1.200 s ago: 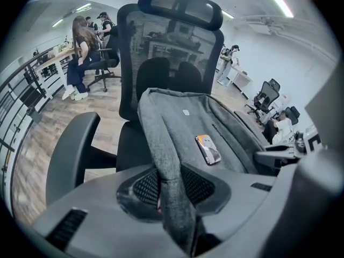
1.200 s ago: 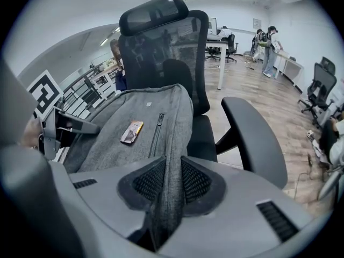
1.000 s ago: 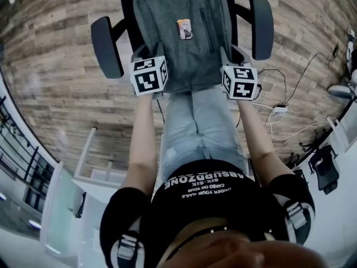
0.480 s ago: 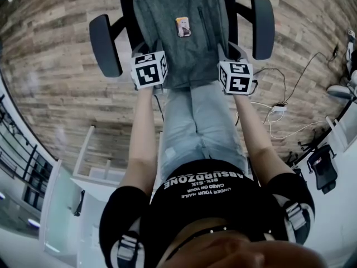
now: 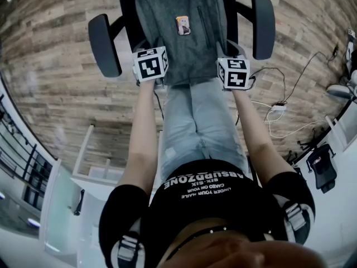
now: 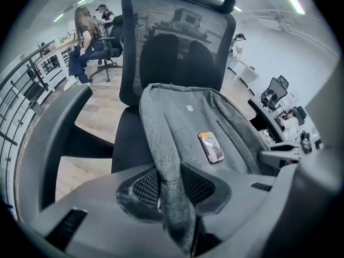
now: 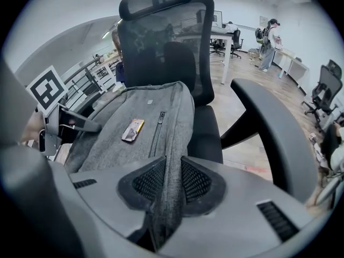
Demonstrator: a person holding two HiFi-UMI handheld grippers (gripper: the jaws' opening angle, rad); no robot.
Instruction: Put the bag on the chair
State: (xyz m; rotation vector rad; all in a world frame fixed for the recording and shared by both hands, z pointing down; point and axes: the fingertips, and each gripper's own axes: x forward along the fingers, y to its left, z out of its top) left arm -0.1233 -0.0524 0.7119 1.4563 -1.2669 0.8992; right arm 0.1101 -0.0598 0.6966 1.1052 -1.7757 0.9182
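A grey fabric bag with a small orange tag lies on the seat of a black office chair, its top leaning toward the mesh backrest. My left gripper is shut on the bag's near left edge. My right gripper is shut on the bag's near right edge. In both gripper views the grey fabric is pinched between the meshed pads. The bag's underside and the seat beneath it are hidden.
The chair's armrests flank both grippers on either side. A white power strip and cables lie on the wood floor at right. White desks stand at lower left. Other chairs and people are farther off.
Both grippers have moved forward toward the chair with the bag, which now sits a little deeper on the seat.
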